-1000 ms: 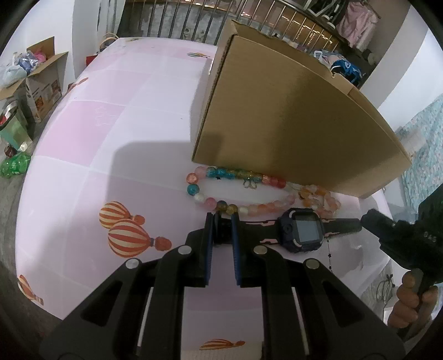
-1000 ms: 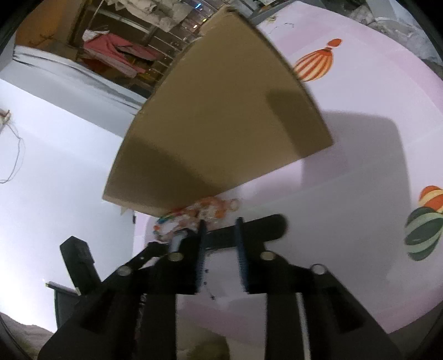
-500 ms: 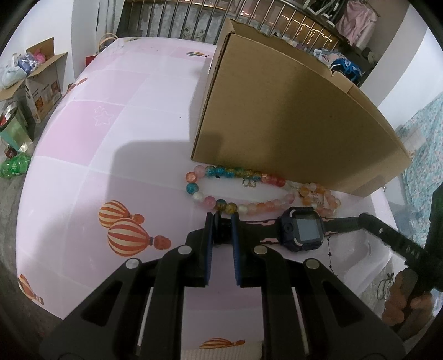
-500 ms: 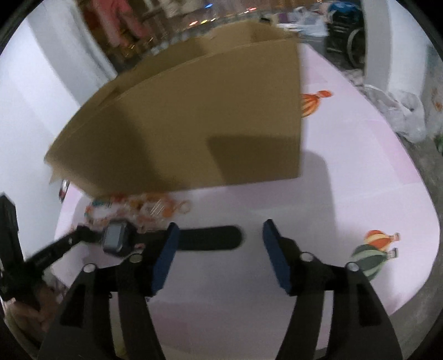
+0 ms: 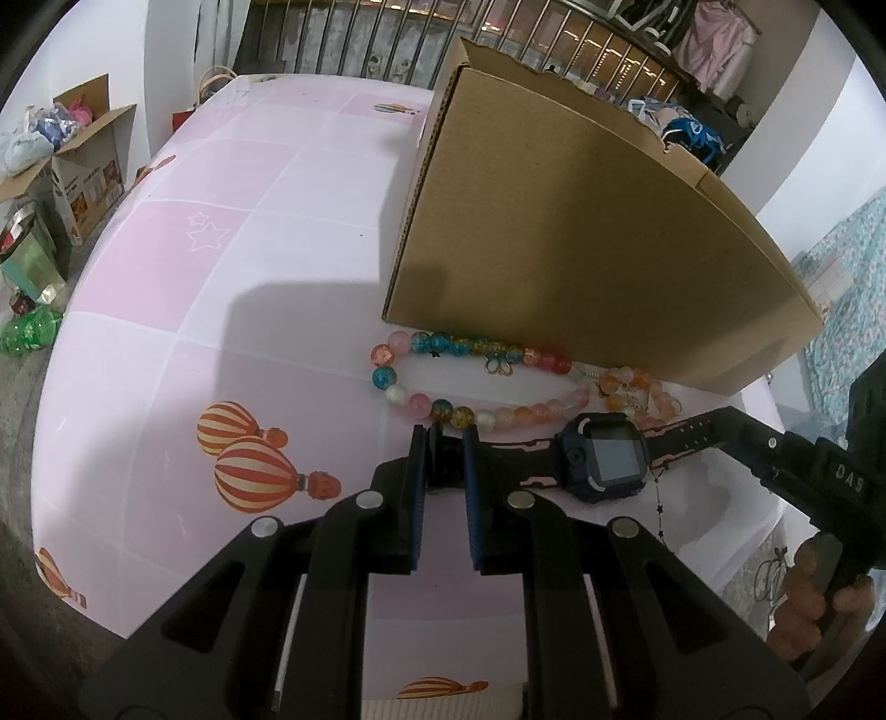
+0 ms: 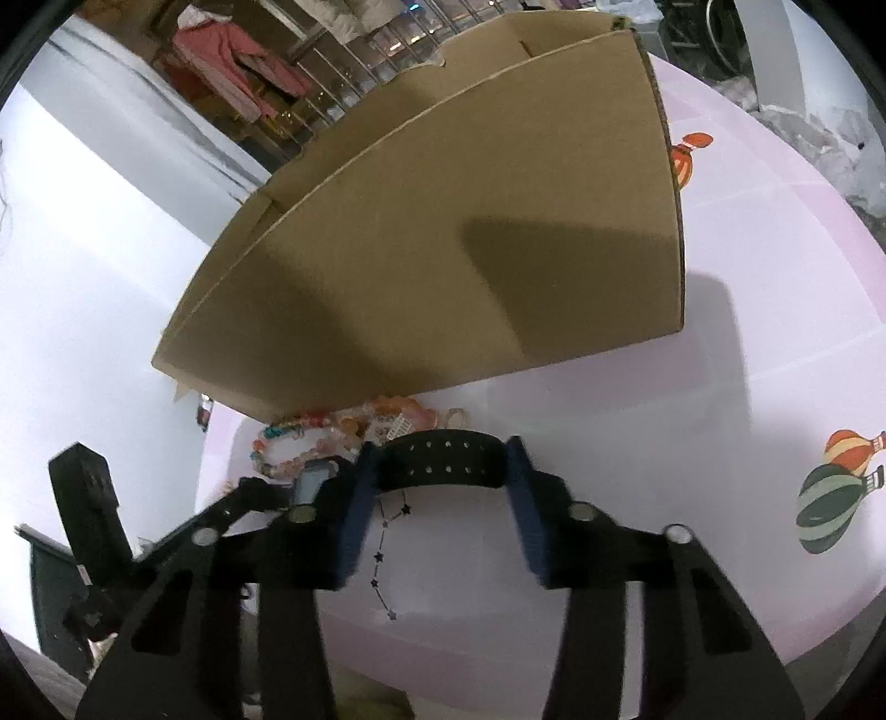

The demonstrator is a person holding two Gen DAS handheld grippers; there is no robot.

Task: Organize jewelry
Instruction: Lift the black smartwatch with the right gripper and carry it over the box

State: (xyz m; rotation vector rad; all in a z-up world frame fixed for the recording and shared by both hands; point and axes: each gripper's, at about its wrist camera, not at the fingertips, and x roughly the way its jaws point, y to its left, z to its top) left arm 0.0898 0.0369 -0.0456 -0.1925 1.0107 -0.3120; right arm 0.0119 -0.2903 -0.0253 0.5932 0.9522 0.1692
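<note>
Navy watch [image 5: 603, 462], multicolour beads [image 5: 443, 382], brown box [image 5: 581, 243], pink balloon-print cloth [image 5: 183, 288].

A lived-in home, cluttered at the edges

A pink balloon-print tablecloth [image 5: 232, 310] covers the table; garments [image 5: 714, 39] hang beyond a metal railing [image 5: 354, 39], and open cartons [image 5: 88, 155] and bags [image 5: 33, 260] of household stuff crowd the floor.
</note>
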